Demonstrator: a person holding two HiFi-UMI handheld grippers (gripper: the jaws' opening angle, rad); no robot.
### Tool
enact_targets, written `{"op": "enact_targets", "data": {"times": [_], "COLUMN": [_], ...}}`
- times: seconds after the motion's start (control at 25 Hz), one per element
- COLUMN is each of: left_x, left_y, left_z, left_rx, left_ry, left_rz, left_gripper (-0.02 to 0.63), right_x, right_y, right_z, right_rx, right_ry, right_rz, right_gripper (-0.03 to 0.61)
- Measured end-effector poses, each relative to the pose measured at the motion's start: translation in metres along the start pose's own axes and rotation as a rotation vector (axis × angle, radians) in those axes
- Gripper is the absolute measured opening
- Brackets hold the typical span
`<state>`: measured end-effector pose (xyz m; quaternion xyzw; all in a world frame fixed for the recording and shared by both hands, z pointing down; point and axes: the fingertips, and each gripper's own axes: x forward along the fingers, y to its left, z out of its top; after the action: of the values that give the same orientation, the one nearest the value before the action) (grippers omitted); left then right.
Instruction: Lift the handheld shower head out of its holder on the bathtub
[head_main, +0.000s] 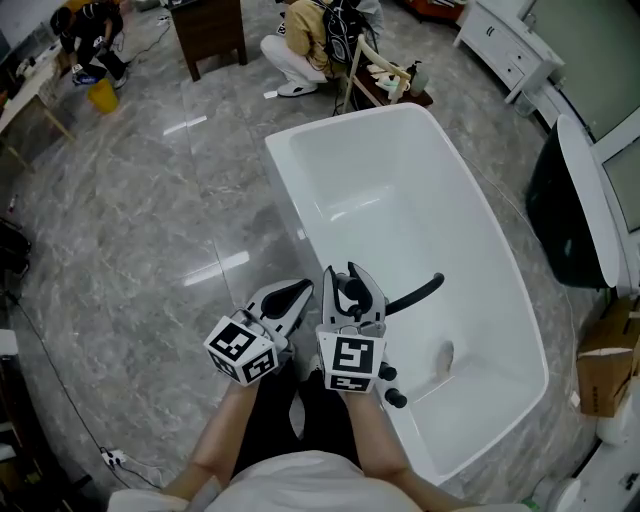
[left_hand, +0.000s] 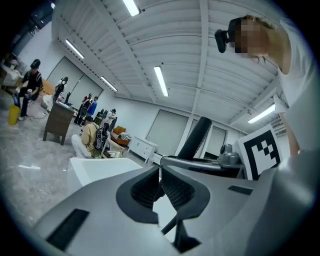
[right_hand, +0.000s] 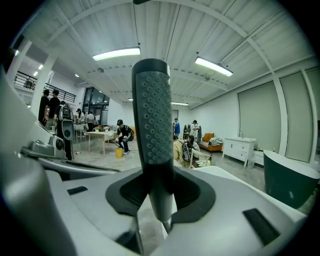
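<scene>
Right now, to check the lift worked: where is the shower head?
The shower head sits clamped in the right hand-held gripper, jutting to its right in the head view, over the white bathtub's near end.

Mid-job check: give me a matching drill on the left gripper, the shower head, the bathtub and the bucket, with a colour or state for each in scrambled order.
Things:
1. left gripper
2. shower head
3. bathtub
4. bucket

States:
A. yellow, on the floor far off
B. white
C. clamped in the right gripper
D. shut, nothing in it

Pairs: 1-D, 2-C, 3-B, 4-A
</scene>
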<state>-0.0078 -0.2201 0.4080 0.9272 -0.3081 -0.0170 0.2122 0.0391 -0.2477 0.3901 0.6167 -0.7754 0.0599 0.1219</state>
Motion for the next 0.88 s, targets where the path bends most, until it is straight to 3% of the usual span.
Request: {"op": "enact_targets", "data": {"times": [0.44,0.88], "left_x": [-0.022,-0.067], "left_y": [-0.009,0.02], "left_z": [0.02,0.052], "left_rx": [0.056,0.078], "left_ry": [-0.027,-0.087], "left_rz": [0.064,0.185], "left_gripper": [0.02,0.02], "right_x": [-0.006,0.002], "right_y": [0.031,0.082], "right_z": [0.024,0.052], "right_rx": [-0.036,-0.101], "right_ry": [-0.008,-0.041], "right_rz": [0.112,0.238], "right_gripper": [0.132,0.13]}}
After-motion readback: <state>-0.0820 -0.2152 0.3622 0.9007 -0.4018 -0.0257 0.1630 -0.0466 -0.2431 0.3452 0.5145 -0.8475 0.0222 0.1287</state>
